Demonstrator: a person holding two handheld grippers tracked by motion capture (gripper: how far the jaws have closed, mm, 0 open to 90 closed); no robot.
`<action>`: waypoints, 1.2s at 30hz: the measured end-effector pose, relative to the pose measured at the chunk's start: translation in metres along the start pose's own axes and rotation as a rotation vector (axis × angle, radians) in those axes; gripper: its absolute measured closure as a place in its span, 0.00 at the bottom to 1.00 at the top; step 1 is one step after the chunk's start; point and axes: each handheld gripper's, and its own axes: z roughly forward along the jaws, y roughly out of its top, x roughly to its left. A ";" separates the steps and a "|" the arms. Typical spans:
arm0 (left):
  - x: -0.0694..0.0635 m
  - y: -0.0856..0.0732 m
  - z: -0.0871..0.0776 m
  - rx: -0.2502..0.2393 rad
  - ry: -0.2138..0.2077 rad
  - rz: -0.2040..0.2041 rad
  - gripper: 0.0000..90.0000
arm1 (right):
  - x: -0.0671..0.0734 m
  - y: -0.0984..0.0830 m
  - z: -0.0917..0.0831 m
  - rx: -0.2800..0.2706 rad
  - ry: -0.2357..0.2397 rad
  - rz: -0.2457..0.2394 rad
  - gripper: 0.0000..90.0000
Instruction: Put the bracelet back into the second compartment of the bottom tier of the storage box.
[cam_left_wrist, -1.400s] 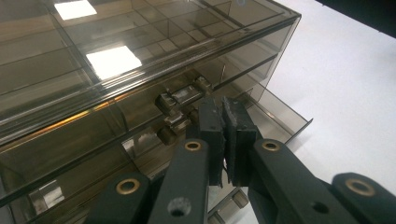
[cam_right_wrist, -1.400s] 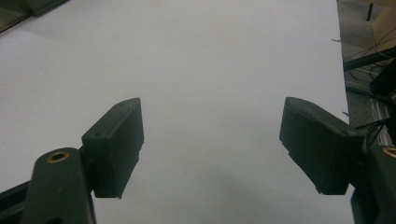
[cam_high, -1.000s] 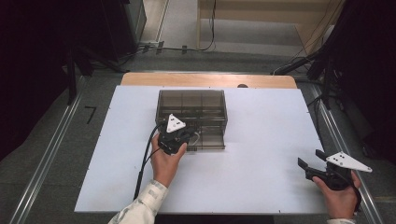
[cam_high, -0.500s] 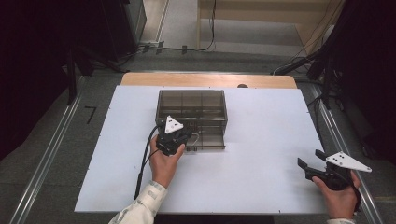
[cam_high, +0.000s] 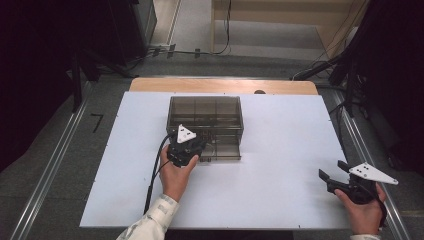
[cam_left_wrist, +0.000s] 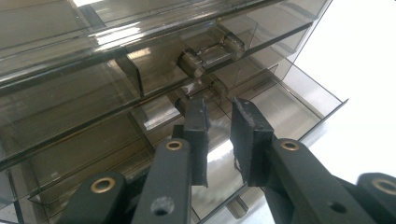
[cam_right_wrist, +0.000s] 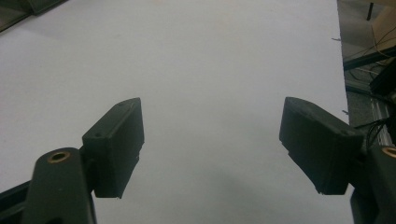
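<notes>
L tool (cam_left_wrist: 218, 122) just easing apart at the drawer box (cam_high: 205, 119), nothing clamped; R tool (cam_right_wrist: 212, 144) wide apart over white surface (cam_high: 280, 150).

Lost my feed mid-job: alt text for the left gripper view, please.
The left gripper hovers at a smoky clear drawer box, its jaws just eased slightly apart with nothing pinched between them. The bottom drawer stands pulled out; a handle sits above.

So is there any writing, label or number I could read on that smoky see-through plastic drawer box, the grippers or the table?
None can be read: the smoky transparent plastic drawer box, the white table top, the left gripper and the right gripper carry no legible text. A dark mark on the grey floor is no clear character.
</notes>
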 end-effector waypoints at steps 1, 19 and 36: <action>0.000 0.000 0.000 -0.001 -0.002 0.000 0.84 | 0.000 0.000 0.000 0.001 0.000 -0.001 0.23; 0.000 -0.003 -0.001 0.020 0.016 -0.005 0.55 | 0.000 0.000 0.000 0.000 0.000 -0.001 0.23; 0.004 -0.006 0.000 0.044 0.021 -0.032 0.13 | 0.000 0.000 0.000 0.000 0.001 0.002 0.23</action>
